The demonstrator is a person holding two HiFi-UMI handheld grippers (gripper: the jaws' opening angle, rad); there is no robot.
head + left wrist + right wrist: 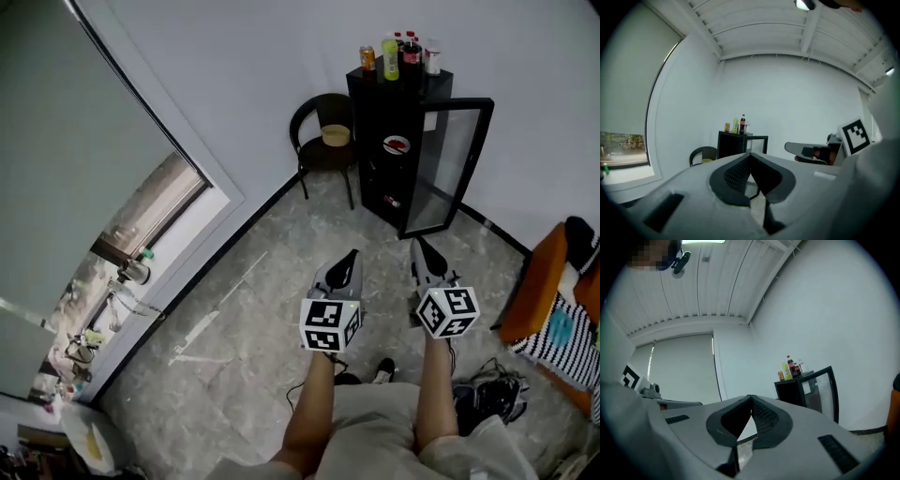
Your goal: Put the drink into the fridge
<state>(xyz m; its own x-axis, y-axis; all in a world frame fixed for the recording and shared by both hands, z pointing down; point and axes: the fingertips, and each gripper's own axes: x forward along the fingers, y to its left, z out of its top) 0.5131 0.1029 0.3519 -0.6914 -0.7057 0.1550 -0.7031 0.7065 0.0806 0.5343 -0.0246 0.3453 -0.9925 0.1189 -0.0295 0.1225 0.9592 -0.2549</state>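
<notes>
Pale shorts point(375, 436) and two forearms fill the bottom of the head view. Each hand holds a gripper out over a grey stone-patterned floor point(253, 309). The left gripper point(351, 258) and the right gripper point(418, 248) both have their jaws drawn together to a point, with nothing between them. Well ahead, against the white wall point(234, 56), stands a small black fridge point(375, 178) with its glass door point(450, 164) swung open to the right. The drinks point(399, 54) are on its top: an orange can, a yellow-green bottle, a dark cola bottle and a pale container, close together. Inside, an upper shelf carries a white plate point(396, 144) with something red on it, and a small item lies lower down, too small to make out. A black chair point(323, 131) sits just left of the fridge. A window point(141, 234) runs along the left, and a striped cloth point(553, 337) lies at the right edge.

From the left gripper view, the dark pads meet at their tips and are empty. The fridge and the drinks stand far beyond the tips, slightly left of them, with the right gripper alongside at the right.

From the right gripper view, the pads also touch at the tips and hold nothing. The drinks and the open fridge stand far off to the right of them, and a drawn blind point(679, 371) covers the window on the left.
</notes>
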